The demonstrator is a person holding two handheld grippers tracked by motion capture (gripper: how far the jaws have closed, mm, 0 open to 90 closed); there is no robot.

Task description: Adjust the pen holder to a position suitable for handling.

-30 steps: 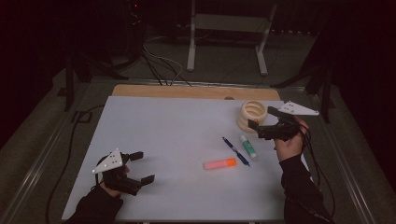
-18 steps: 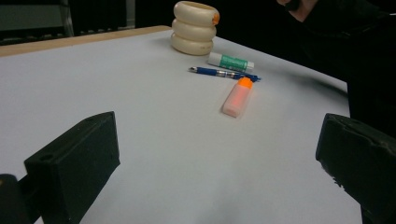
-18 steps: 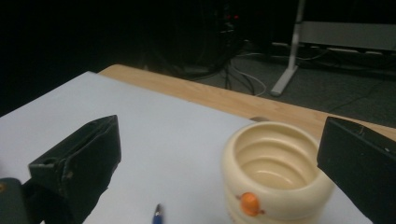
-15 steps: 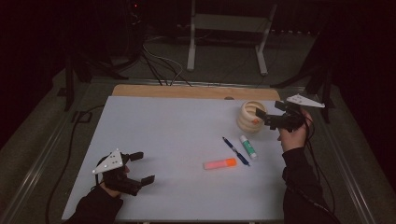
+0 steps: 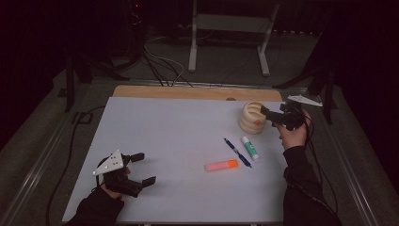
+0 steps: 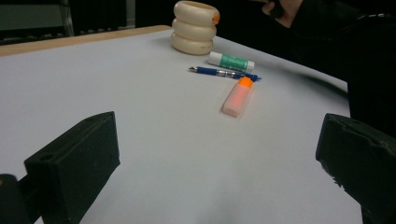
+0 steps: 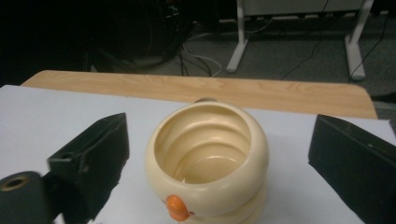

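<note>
A cream ribbed pot (image 5: 253, 117) with an orange spot stands at the table's far right. My right gripper (image 5: 267, 116) hovers open just right of it, its jaws aimed at the pot. In the right gripper view the pot (image 7: 210, 158) sits between the two jaws of that gripper (image 7: 219, 140), and I see no contents in it. A blue pen (image 5: 237, 152), a white and green glue stick (image 5: 250, 147) and an orange highlighter (image 5: 221, 165) lie in front of the pot. My left gripper (image 5: 145, 168) rests open at the near left, holding nothing.
The white table top (image 5: 179, 136) has a wooden strip (image 5: 188, 92) along its far edge. Cables and a metal stand (image 5: 230, 37) are on the floor beyond. In the left gripper view the pen (image 6: 224, 72), glue stick (image 6: 231, 61) and highlighter (image 6: 238, 95) lie far ahead.
My right gripper has shifted slightly right and farther back beside the pot, staying open. The left gripper has not moved.
</note>
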